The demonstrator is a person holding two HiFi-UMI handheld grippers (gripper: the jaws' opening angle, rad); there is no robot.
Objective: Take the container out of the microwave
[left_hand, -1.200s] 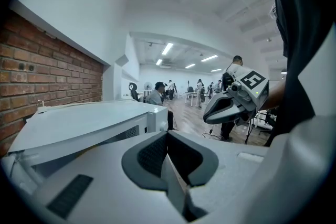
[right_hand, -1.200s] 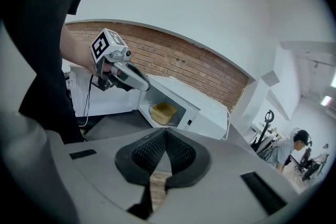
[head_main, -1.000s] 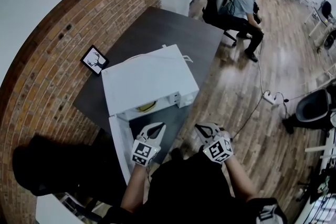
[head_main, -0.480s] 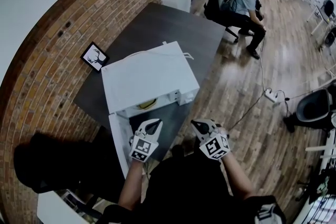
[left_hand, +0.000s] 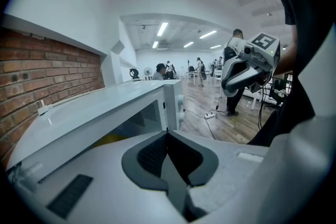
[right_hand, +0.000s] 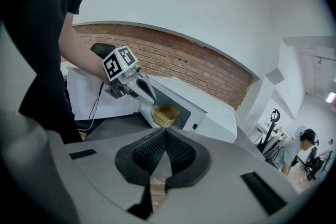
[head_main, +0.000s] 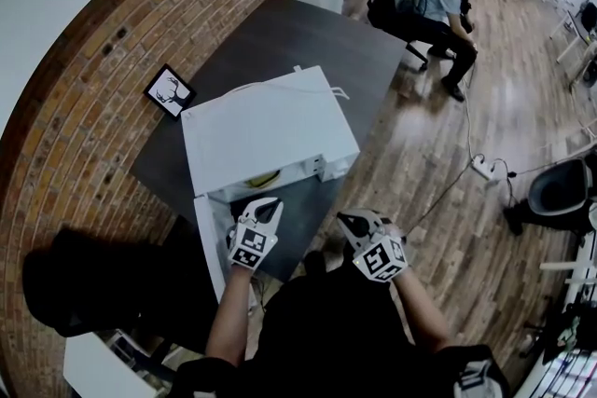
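A white microwave (head_main: 270,128) stands on a dark table (head_main: 308,37), its door (head_main: 207,242) swung open to the left. Inside sits a yellow container (right_hand: 166,114), a sliver of which also shows in the head view (head_main: 264,179). My left gripper (head_main: 269,206) is shut and empty, its tips right at the front of the oven opening, just short of the container. To its right, off the table's edge, my right gripper (head_main: 349,221) hangs shut and empty. The right gripper view shows the left gripper (right_hand: 146,89) beside the container.
A small framed picture (head_main: 169,92) leans by the brick wall behind the microwave. A person sits on a chair (head_main: 446,0) beyond the table. A power strip (head_main: 484,168) with its cable lies on the wooden floor, and a black chair (head_main: 560,191) stands at the right.
My left gripper has moved forward and down to the mouth of the open microwave. The right gripper has stayed about where it was.
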